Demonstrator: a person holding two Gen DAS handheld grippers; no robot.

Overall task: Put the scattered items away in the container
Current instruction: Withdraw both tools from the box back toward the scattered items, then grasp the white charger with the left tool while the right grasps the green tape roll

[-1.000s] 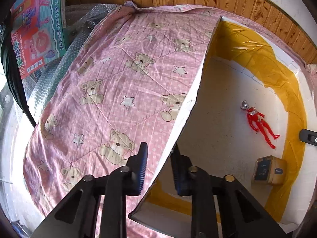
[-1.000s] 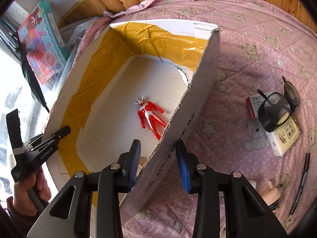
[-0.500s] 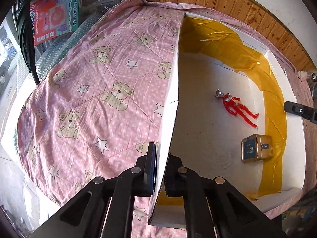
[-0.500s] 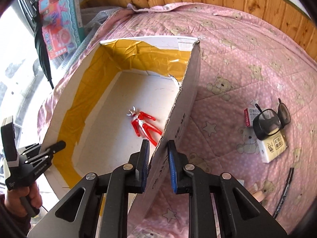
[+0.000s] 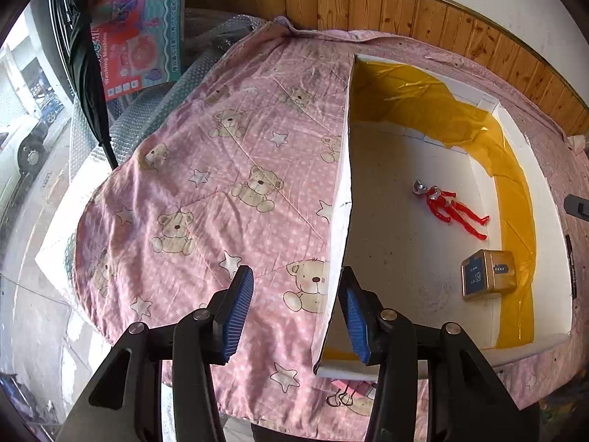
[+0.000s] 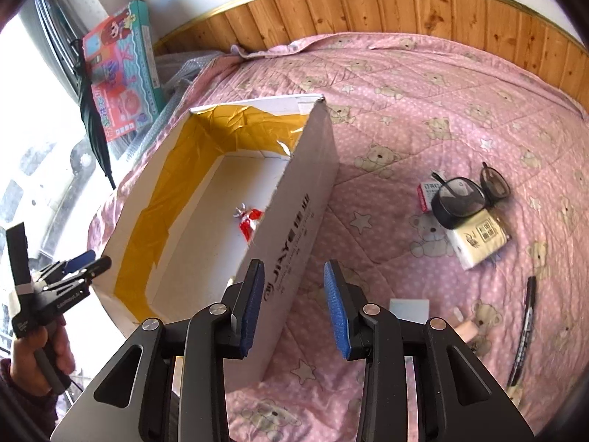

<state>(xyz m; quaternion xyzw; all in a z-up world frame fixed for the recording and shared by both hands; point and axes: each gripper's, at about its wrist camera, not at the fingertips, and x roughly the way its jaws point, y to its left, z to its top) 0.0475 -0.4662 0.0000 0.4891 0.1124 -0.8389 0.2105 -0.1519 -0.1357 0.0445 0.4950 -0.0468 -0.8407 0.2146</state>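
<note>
Pink bear-and-star quilt [image 6: 423, 84] over a bed, wood-panelled wall behind; all items lie on it.

Container: white cardboard box [image 6: 294, 228], open-topped, yellow tape lining its inner walls. Long axis runs away from both cameras toward the panelling. Holds a red toy figure [image 5: 451, 210] lying flat, head toward the far left, legs toward the near right wall, and a small gold tin [image 5: 487, 280] near the taped right wall.

Items not yet boxed, all to the right of the box: black glasses [image 6: 467, 195] resting on a white packet [image 6: 478, 239], with a small red-edged carton [image 6: 427, 193] just beside them; a black pen [image 6: 522, 331] further right, its long axis running near-to-far, roughly parallel to the box wall; a pale flat card [image 6: 408, 309] and a small pinkish object [image 6: 465, 328], partly hidden behind the right gripper's frame.

Right gripper [image 6: 294, 313]: jaws spread, holding nothing; left pad close to the outer face of the box's right wall, contact not clear. Glasses pile lies ahead and to the right, well apart. This is judged the nearer arm for the remaining items.

Left gripper [image 5: 296, 313]: jaws spread, straddling the box's left wall near its near corner, pinching nothing. Seen also in the right view at the far side of the box, held by a hand [image 6: 33, 361].

Beyond the bed, left: a boxed toy set [image 6: 121, 77].
</note>
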